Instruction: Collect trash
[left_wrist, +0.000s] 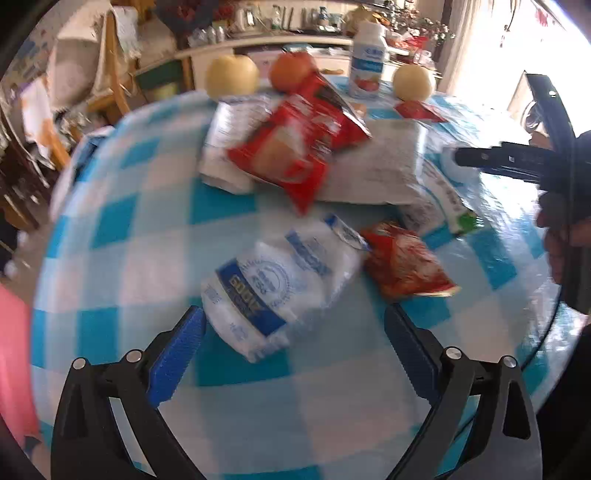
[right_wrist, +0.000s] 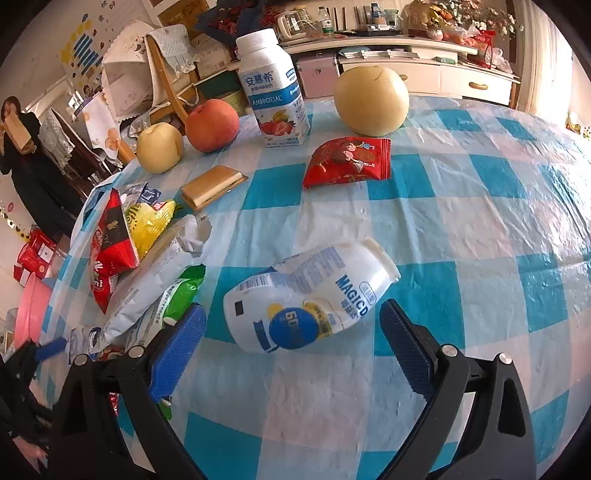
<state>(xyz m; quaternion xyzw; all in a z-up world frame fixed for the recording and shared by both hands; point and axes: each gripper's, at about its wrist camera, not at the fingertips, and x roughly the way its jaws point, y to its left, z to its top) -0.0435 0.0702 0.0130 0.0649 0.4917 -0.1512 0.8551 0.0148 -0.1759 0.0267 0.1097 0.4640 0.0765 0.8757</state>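
Your left gripper (left_wrist: 293, 321): jaws wide, holding nothing; a crumpled white pouch (left_wrist: 273, 284) lies between the fingertips on the checked cloth (left_wrist: 110, 258), a red wrapper (left_wrist: 404, 260) just right of it. Your right gripper (right_wrist: 291, 323): jaws wide, holding nothing; a crushed bottle (right_wrist: 314, 291) lies on its side between the tips. Wrapper pile (right_wrist: 140, 258): left of the bottle. Red packet (right_wrist: 349, 160): farther back, near 1 upright bottle (right_wrist: 271, 85) and 3 fruits.
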